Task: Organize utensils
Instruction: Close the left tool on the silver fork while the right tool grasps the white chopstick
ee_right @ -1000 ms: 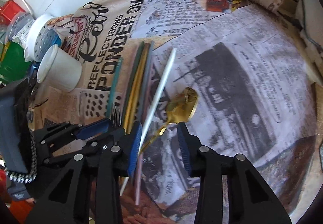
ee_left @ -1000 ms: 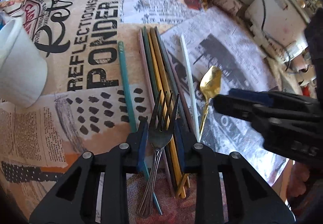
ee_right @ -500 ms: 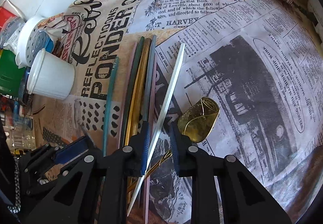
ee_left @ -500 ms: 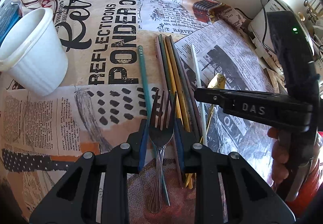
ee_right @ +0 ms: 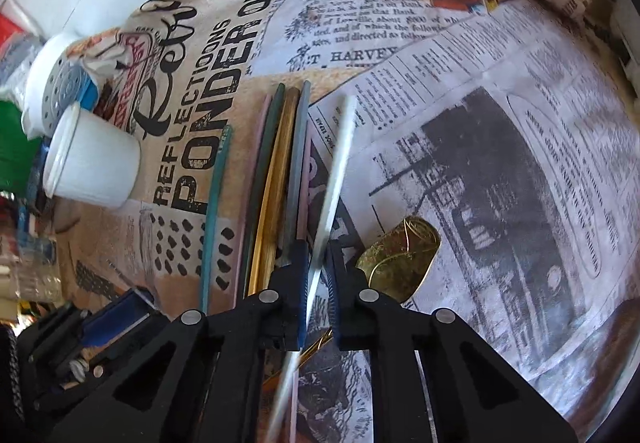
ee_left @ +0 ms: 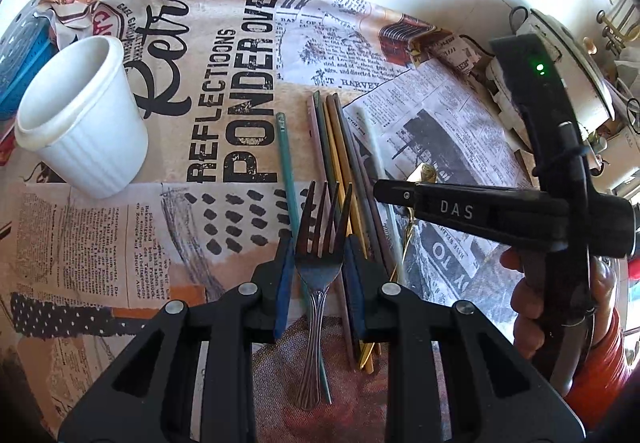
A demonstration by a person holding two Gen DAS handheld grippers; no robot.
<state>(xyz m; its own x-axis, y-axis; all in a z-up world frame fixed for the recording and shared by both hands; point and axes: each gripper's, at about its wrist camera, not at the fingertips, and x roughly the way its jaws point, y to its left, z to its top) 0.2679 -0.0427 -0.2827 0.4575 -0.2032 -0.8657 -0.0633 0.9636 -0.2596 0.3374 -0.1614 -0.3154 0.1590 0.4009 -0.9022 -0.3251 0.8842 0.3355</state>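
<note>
Fork sits clamped in the left gripper, tines forward; right gripper pinches the white chopstick along its length; white cup lies far left.

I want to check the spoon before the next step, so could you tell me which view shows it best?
The right wrist view: the gold spoon shows its whole bowl beside the right gripper, which is shut on a white stick. In the left wrist view, that gripper hides all but the bowl's tip.
</note>
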